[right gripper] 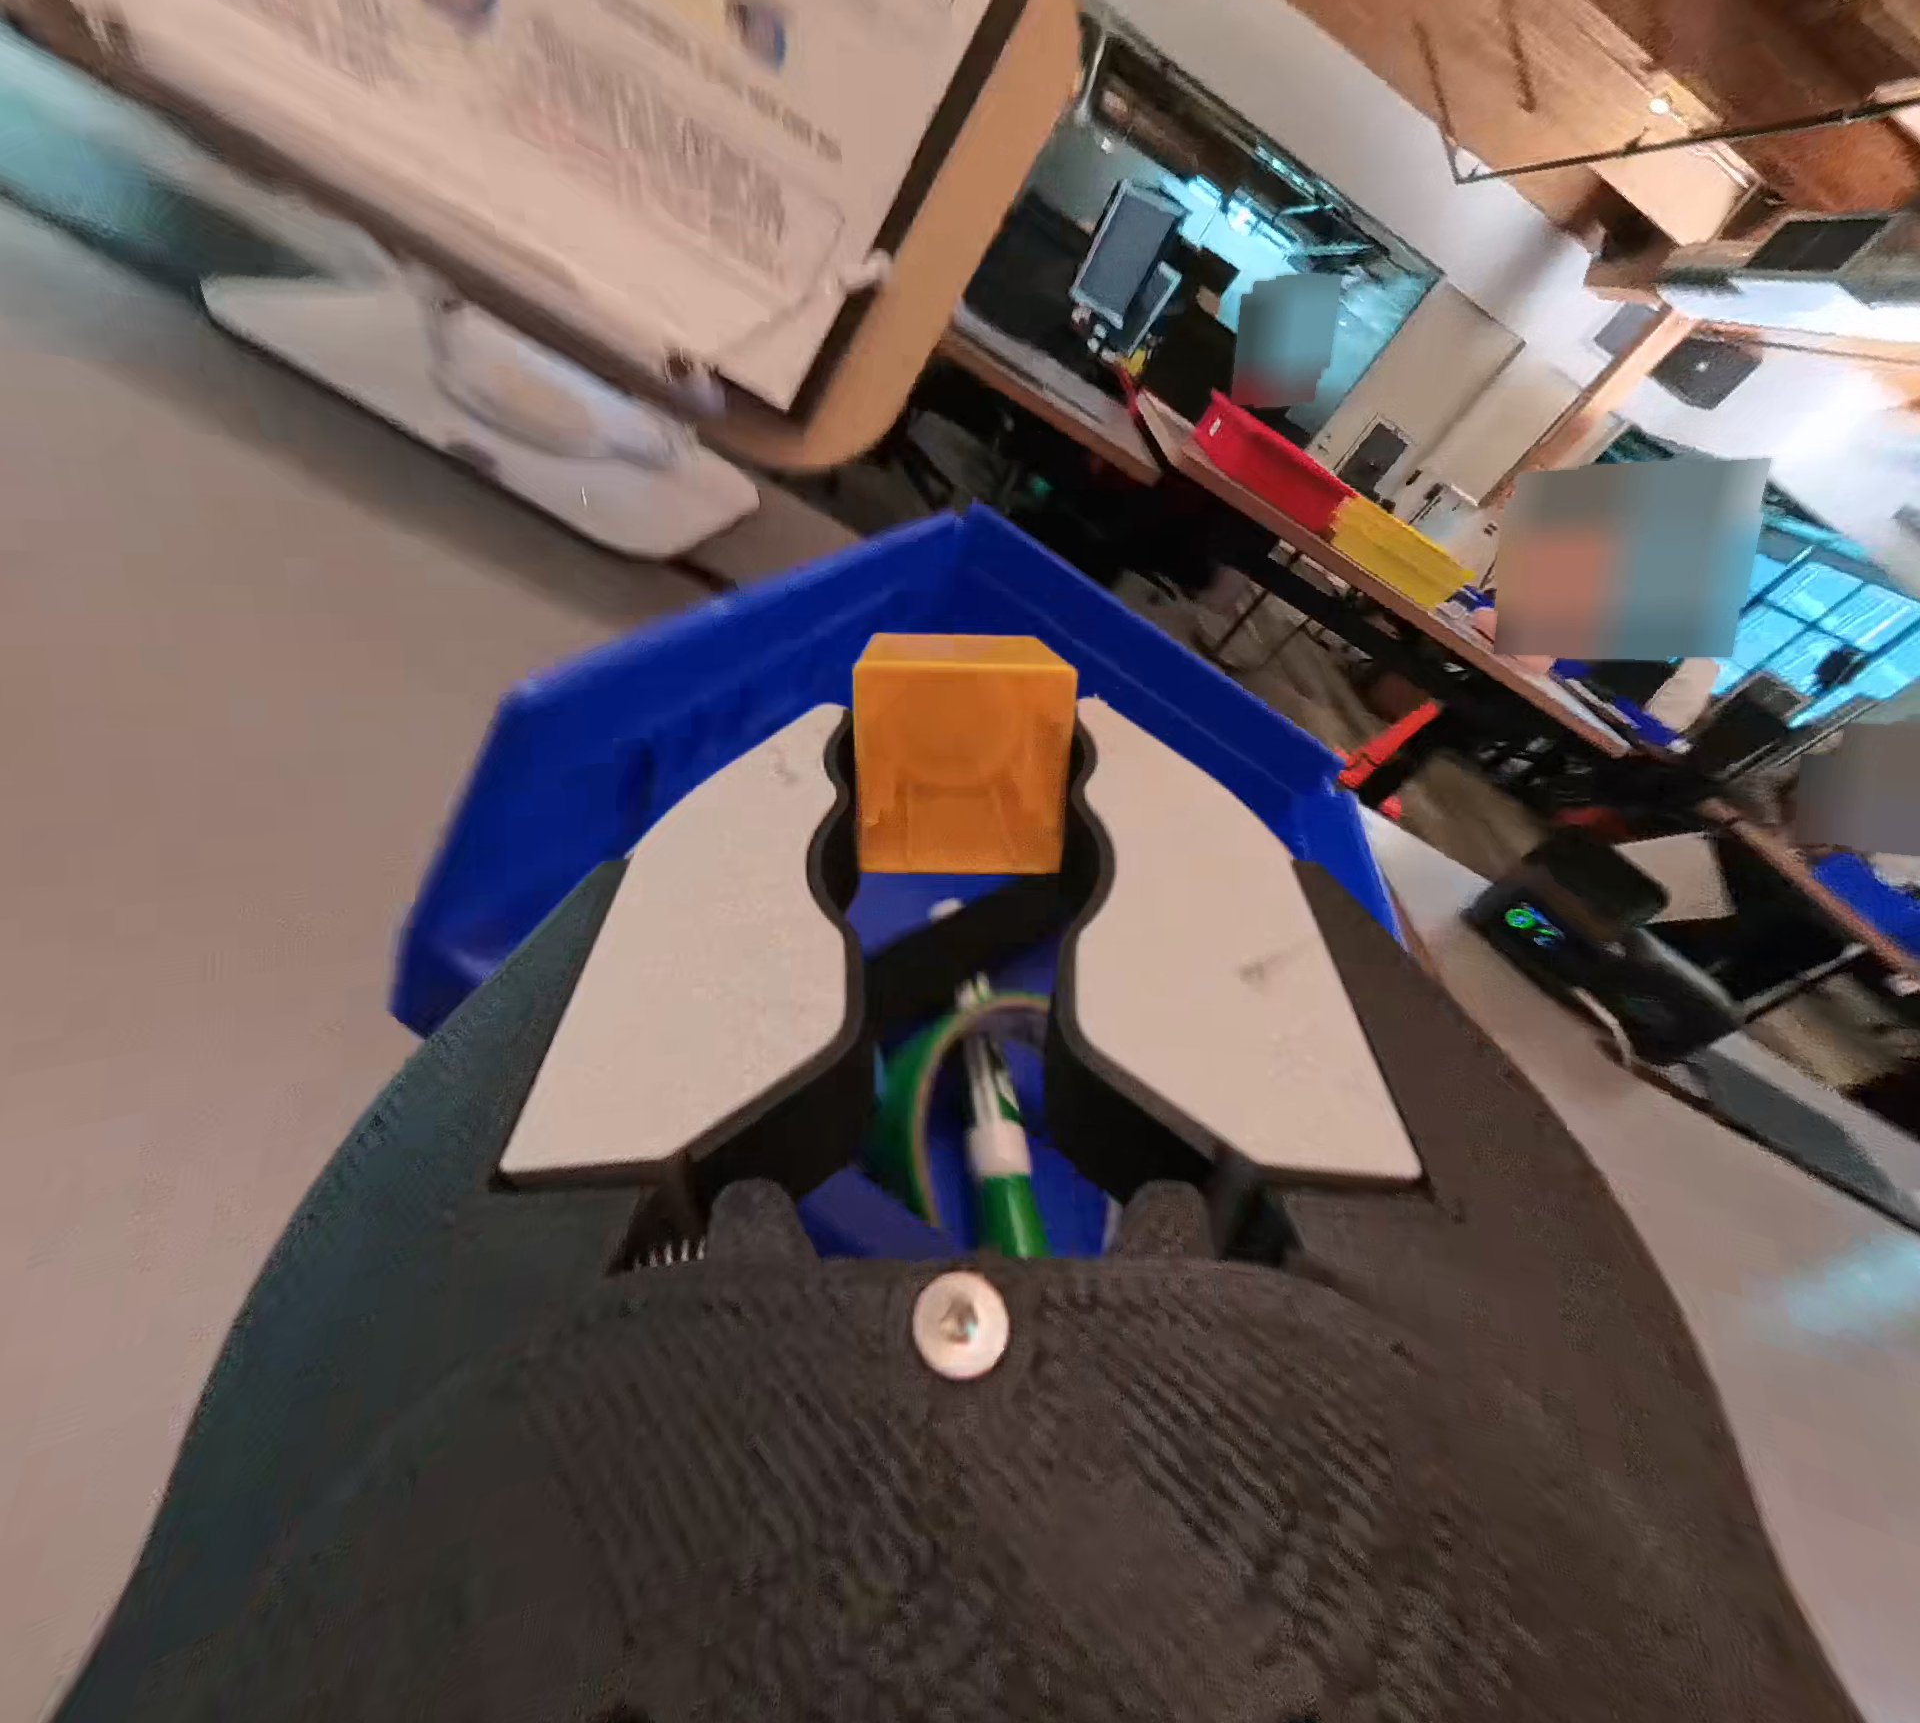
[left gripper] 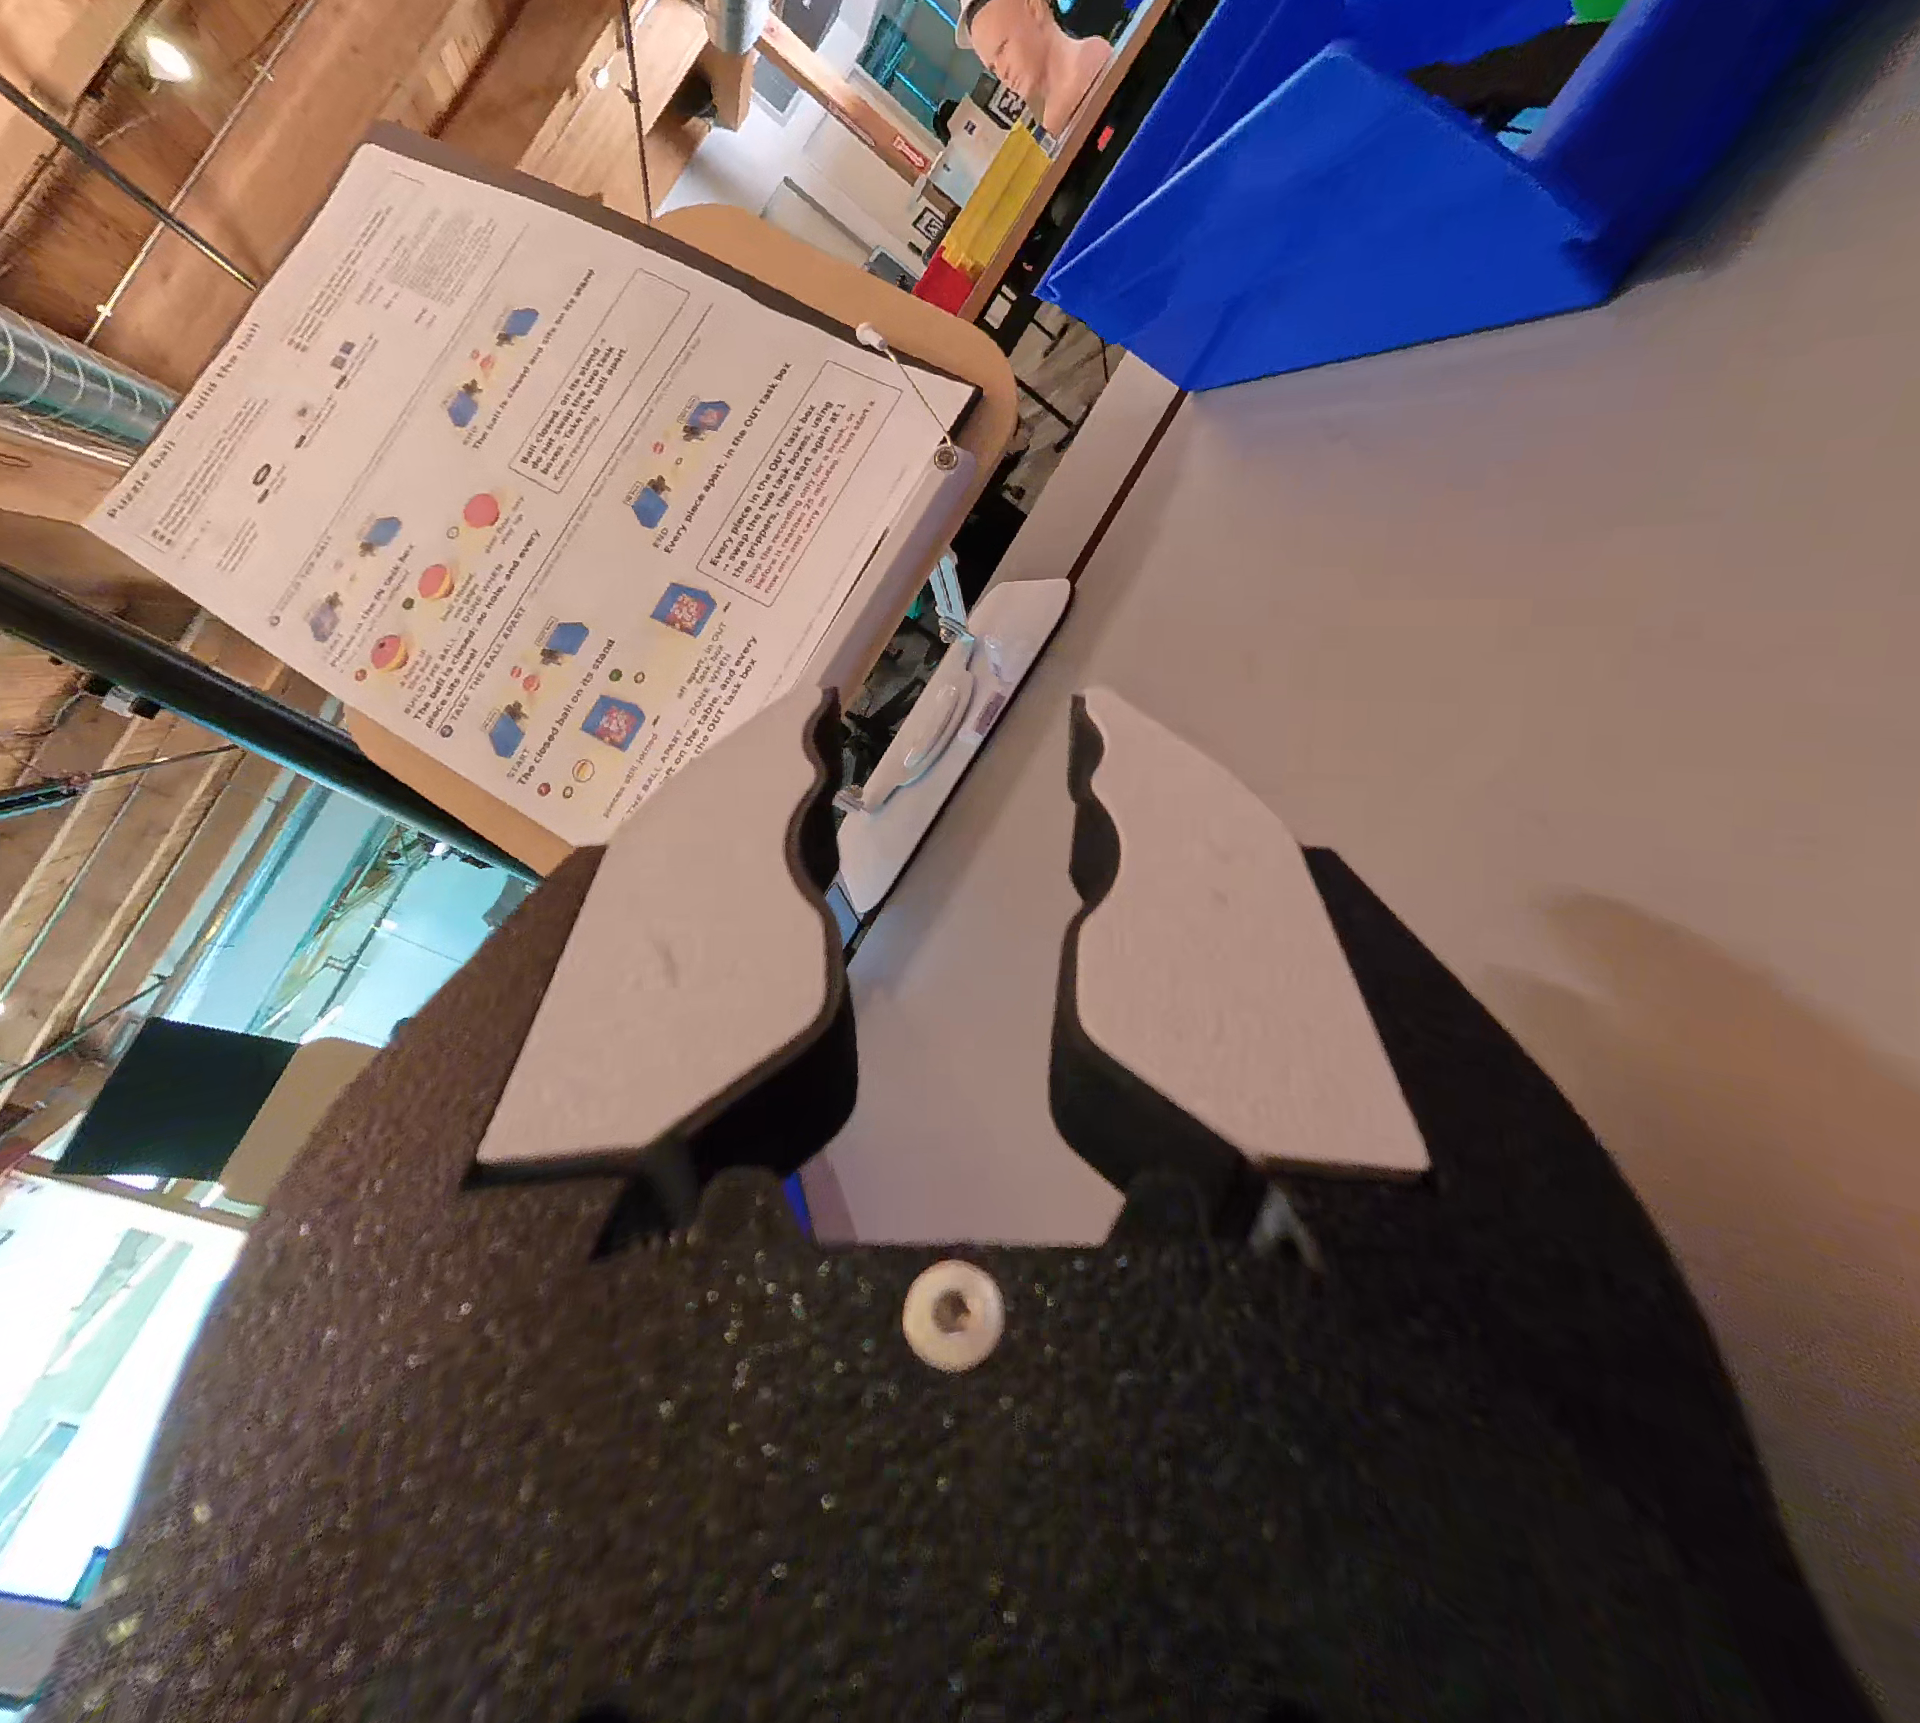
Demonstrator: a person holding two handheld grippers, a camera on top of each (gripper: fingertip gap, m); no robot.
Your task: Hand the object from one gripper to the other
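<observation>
The right gripper [right gripper: 964, 774] has its jaws closed on a small orange block [right gripper: 961, 754], pinching it by two opposite side faces right at the fingertips. About the upper third of the block stands clear above the tips, and its near face, which carries a shallow moulded arch, looks toward the camera. The block sits square between the jaws, not tilted.

By its look it is a hard plastic piece, probably printed: light, stiff and not fragile, but with smooth faces that could slip under a weak pinch. Its flat, parallel sides make good places to hold. For the handover, the free top part and the front and back faces are what the other gripper could take, crosswise to the present grip.

Behind and below the block is a blue bin [right gripper: 727, 686] standing on the grey table [right gripper: 208, 842]; inside it, seen between the jaws, lie a green roll of tape [right gripper: 914, 1102] and a green and white pen-like thing [right gripper: 1003, 1185].

The left gripper [left gripper: 951, 707] has its jaws apart with nothing between them, only the table [left gripper: 1455, 634] showing through the gap. It points along the table toward a printed sheet [left gripper: 540, 478] on a stand, with blue bins [left gripper: 1299, 219] off to one side. The block does not show in the left wrist view, so how far apart the two grippers are I cannot tell.
</observation>
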